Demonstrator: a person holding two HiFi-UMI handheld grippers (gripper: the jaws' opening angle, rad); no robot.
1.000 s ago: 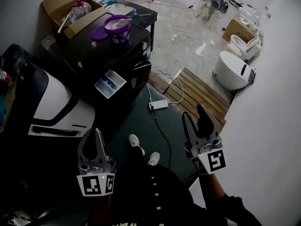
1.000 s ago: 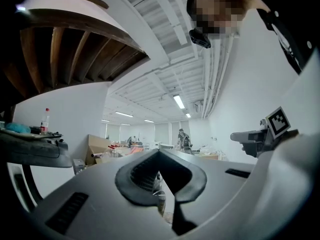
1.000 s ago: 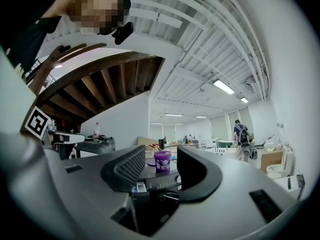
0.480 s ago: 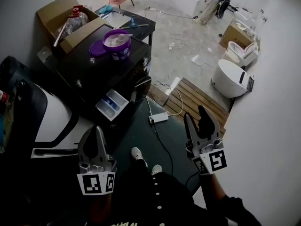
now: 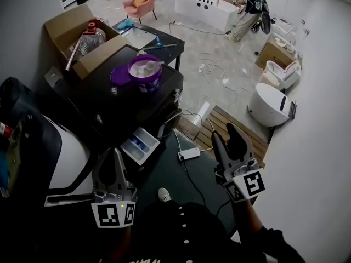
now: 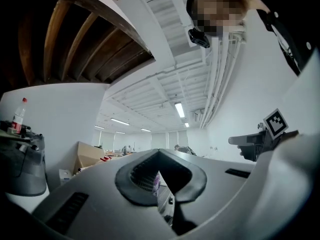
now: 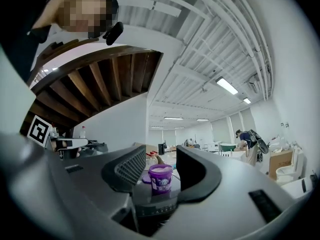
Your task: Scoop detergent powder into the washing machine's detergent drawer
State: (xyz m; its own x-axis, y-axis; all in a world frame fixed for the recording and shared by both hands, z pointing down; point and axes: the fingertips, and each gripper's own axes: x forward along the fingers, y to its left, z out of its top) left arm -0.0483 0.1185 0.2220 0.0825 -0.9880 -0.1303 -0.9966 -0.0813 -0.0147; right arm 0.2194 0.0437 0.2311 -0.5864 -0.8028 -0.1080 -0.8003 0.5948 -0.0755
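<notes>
A purple detergent tub (image 5: 146,72) stands open on the black washing machine (image 5: 104,108), its purple lid (image 5: 119,75) beside it and a white scoop (image 5: 152,64) resting in the powder. The detergent drawer (image 5: 140,146) is pulled out at the machine's front. My left gripper (image 5: 109,160) hangs low, just left of the drawer, jaws together with nothing in them (image 6: 159,154). My right gripper (image 5: 225,133) is held to the right, well away from the machine. Its jaws are closing slightly and are empty; the tub (image 7: 161,177) shows far off between them.
A cardboard box (image 5: 71,21) with a plastic bottle sits behind the machine, next to a black side table (image 5: 156,34). A white appliance (image 5: 60,130) is at the left. A power strip (image 5: 189,154) with cables, a wooden pallet (image 5: 230,122) and a white round unit (image 5: 269,97) lie right.
The washing machine, tub and drawer have slid down and right in the head view, closer to my grippers. Both grippers keep roughly the same place in the picture.
</notes>
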